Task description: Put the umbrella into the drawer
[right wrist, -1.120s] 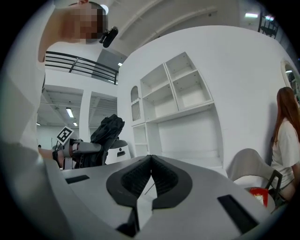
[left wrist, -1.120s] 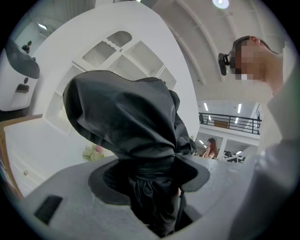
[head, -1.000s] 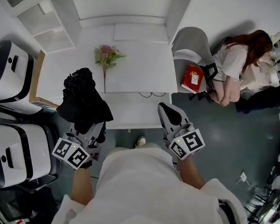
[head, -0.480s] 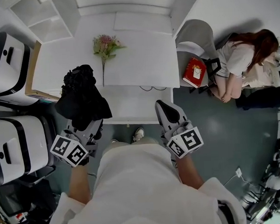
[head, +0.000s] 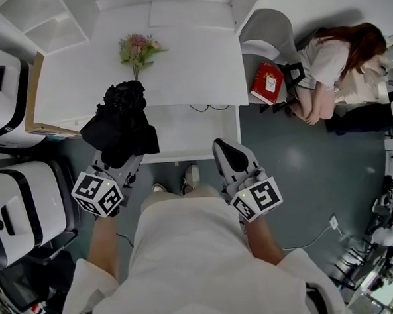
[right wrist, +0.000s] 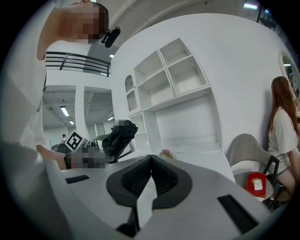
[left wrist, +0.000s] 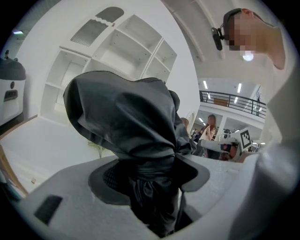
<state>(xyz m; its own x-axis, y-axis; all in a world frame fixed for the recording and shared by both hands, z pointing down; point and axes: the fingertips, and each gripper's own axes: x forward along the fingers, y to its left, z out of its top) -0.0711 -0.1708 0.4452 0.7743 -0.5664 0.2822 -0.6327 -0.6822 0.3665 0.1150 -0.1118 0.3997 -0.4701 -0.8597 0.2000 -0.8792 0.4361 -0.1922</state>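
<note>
Left gripper (head: 125, 163) clamped on bundled black umbrella (head: 120, 124) by open drawer's (head: 198, 134) left end, right gripper (head: 224, 155) shut, empty; best swing bundle over drawer, lower inside, tuck folds, then release.

A white worktop (head: 191, 67) is carrying one pink flower sprig (head: 135, 49), lying left of centre, stem toward the near edge, where its drawer (head: 188, 133) is standing pulled out.
</note>
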